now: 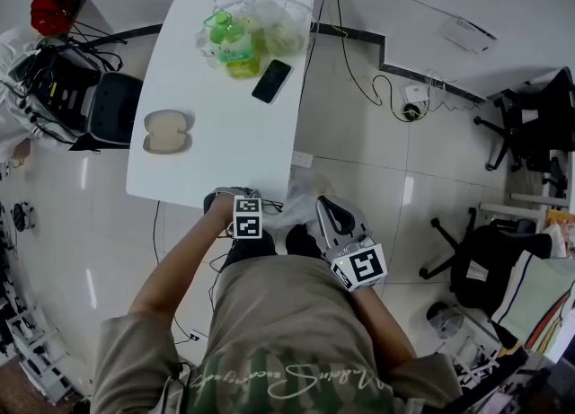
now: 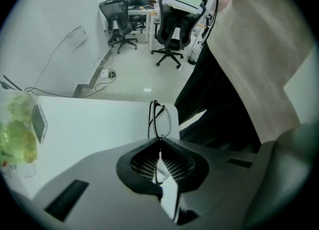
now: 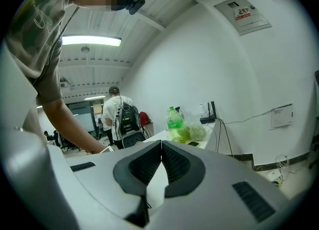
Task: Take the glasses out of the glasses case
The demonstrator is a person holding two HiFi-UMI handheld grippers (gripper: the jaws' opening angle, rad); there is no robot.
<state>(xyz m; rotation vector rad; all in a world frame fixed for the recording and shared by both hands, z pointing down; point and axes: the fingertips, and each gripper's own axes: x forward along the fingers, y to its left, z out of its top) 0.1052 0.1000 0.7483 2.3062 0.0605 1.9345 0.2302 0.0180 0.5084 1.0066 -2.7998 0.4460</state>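
Note:
A beige glasses case (image 1: 166, 131) lies on the left part of the white table (image 1: 234, 152); it looks open, and I see nothing in it. My left gripper (image 1: 260, 213) hovers at the table's near edge, close to my body. In the left gripper view it (image 2: 159, 141) is shut on black-framed glasses (image 2: 160, 119), which stand upright out of the closed jaws. My right gripper (image 1: 325, 206) is beside it, off the table's right edge. The right gripper view shows it (image 3: 161, 144) shut with nothing between the pads.
A green bottle (image 1: 234, 44), a clear plastic bag (image 1: 278, 26) and a black phone (image 1: 271, 81) sit at the table's far end. A black chair (image 1: 115, 107) stands left of the table and another (image 1: 490, 259) to the right. Cables run over the floor (image 1: 359, 80).

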